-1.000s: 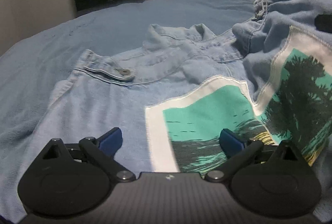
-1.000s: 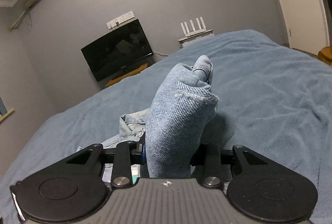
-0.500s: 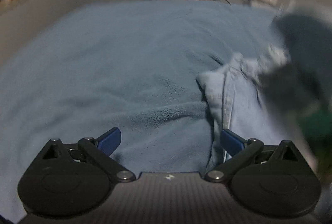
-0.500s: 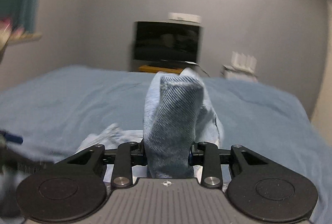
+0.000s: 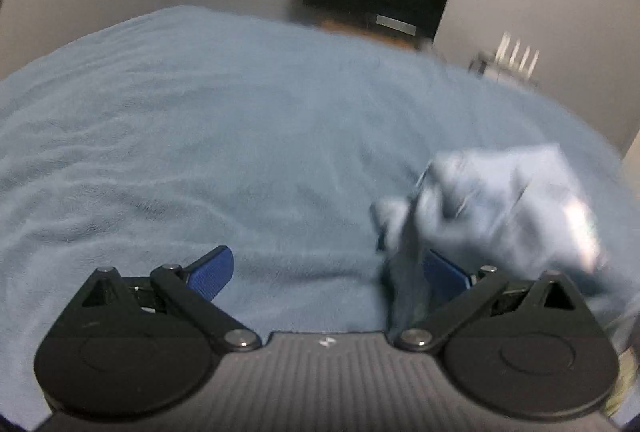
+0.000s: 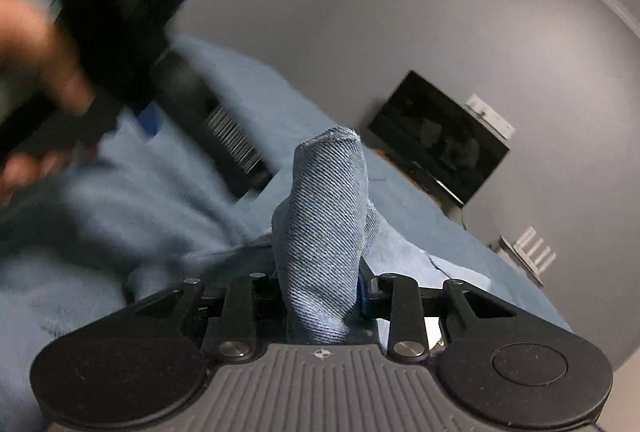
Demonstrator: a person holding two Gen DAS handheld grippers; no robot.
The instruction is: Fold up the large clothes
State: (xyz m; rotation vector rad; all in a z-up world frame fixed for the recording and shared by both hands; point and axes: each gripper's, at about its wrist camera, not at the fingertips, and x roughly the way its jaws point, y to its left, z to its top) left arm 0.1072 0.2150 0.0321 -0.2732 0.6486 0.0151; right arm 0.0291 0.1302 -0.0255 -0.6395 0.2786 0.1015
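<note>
Nearest the right wrist camera, the right hand-held gripper (image 6: 325, 290) is clamped on a bunched fold of the denim shirt (image 6: 326, 228), the cloth standing up between its closed jaws exactly as it did a second ago. The left hand-held gripper (image 5: 326, 270) stands wide open with nothing between its blue pads (image 5: 212, 270); a blurred strip of the denim hangs just beside its right pad, whether touching I cannot tell. A second ago this gripper looked down on the shirt's printed panel; now it faces mostly bare blue bed (image 5: 200, 135), with the rest of the garment a smeared heap to its right. Both views have swung, so the shirt is probably being carried or turned over mid-fold. Beyond the bed, a dark television (image 6: 438, 143) stands against the grey wall.
</note>
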